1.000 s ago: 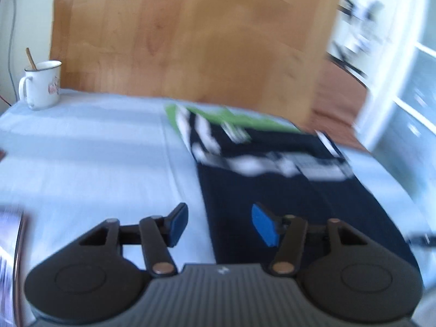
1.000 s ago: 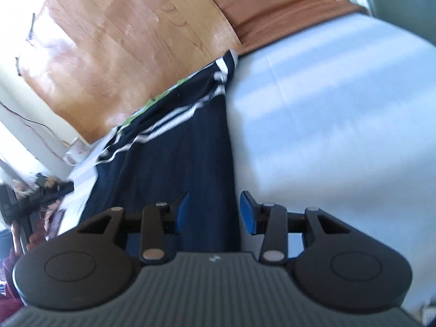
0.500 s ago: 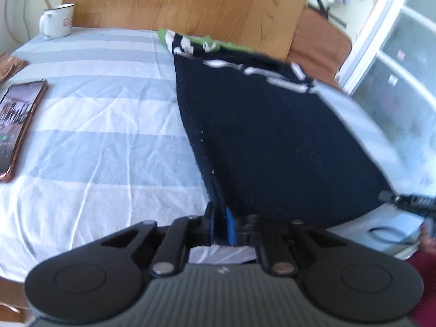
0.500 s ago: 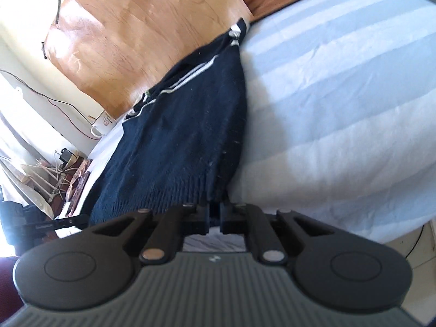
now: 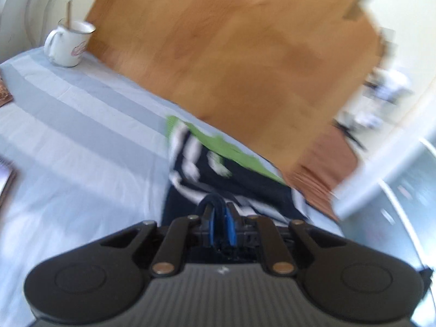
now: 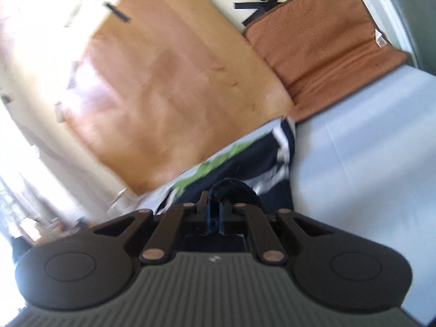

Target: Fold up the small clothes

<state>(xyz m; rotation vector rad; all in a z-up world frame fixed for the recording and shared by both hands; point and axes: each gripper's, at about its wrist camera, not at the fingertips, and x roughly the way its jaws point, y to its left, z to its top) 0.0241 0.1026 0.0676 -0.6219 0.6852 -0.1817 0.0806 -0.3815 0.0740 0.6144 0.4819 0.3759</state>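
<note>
Striped sheet [image 5: 81, 125] below, board [image 5: 231, 68] ahead, and now both near corners of the top [image 5: 231, 182] are up and swinging toward the green collar, left gripper [image 5: 219, 230] and right gripper [image 6: 215, 218] clamped on hem — first fold under way.

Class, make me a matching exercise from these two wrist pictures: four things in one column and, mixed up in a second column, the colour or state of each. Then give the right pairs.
Things:
1. mug
2. garment
3. bedsheet
4. left gripper

Colour or state:
A. shut on a fold of dark cloth
B. white, with a stick standing in it
C. pale blue and grey stripes
D. navy with white stripes and a green part at the far end

Right pairs: 1-B, 2-D, 3-C, 4-A
</note>
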